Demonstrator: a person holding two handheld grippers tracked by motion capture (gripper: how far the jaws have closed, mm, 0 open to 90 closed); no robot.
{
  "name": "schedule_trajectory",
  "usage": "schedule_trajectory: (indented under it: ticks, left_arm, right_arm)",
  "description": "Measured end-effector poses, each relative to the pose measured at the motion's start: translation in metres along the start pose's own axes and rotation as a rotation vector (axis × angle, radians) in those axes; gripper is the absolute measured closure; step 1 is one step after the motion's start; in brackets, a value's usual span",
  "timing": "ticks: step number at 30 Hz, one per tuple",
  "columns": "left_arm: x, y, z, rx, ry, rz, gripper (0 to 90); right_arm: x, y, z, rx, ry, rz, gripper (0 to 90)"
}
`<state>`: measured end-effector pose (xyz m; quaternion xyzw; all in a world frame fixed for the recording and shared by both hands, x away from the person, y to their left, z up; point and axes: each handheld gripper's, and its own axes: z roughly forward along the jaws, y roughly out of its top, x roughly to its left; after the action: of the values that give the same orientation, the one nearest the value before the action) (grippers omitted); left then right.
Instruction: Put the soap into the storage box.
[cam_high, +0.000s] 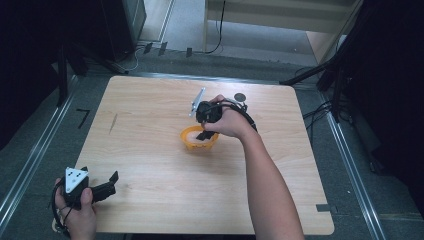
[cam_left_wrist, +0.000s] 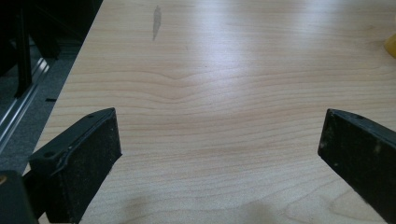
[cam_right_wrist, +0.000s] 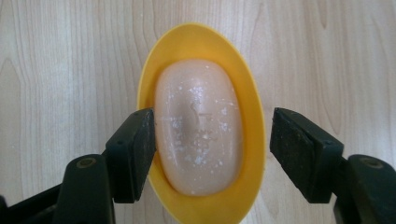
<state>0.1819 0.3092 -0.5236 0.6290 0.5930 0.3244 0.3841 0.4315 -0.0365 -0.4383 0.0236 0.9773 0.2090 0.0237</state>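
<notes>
A pale pink bar of soap (cam_right_wrist: 198, 121) lies in a yellow oval dish (cam_right_wrist: 196, 37) on the wooden table. My right gripper (cam_right_wrist: 212, 140) points down over it, jaws on either side of the soap. The left pad (cam_right_wrist: 140, 149) sits at the soap's edge inside the rim, while the right pad (cam_right_wrist: 299, 149) stands apart outside the rim, so the gripper is open. From above, the right gripper (cam_high: 204, 132) hangs over the dish (cam_high: 192, 140) at the table's middle. My left gripper (cam_high: 112, 180) rests near the front left corner, open (cam_left_wrist: 219, 144) over bare wood.
A small dark round disc (cam_high: 240, 97) lies on the table behind the right hand. A grey streak (cam_high: 113, 123) marks the wood at the left. The table's left edge (cam_left_wrist: 70, 93) drops to a floor rail. Dark stands flank the table.
</notes>
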Motion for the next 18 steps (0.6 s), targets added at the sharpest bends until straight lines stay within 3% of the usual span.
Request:
schedule_trajectory:
  ticks: [5,9,12,18]
  left_arm:
    - [0.000,0.000,0.000,0.004,0.001,0.006,0.0]
    - [0.000,0.000,0.000,0.002,0.001,0.009,0.0]
    - [-0.001,0.000,0.000,0.002,0.002,0.011,0.0]
    - [-0.001,0.000,0.000,0.006,0.007,0.017,0.0]
  right_arm:
    - [0.003,-0.006,-0.006,-0.012,0.009,0.057,29.7]
    - [0.007,-0.017,-0.011,-0.014,-0.014,0.131,23.2]
    - [0.008,-0.029,-0.016,-0.056,-0.008,0.183,20.6]
    - [0.015,-0.050,-0.023,-0.084,-0.004,0.246,15.6]
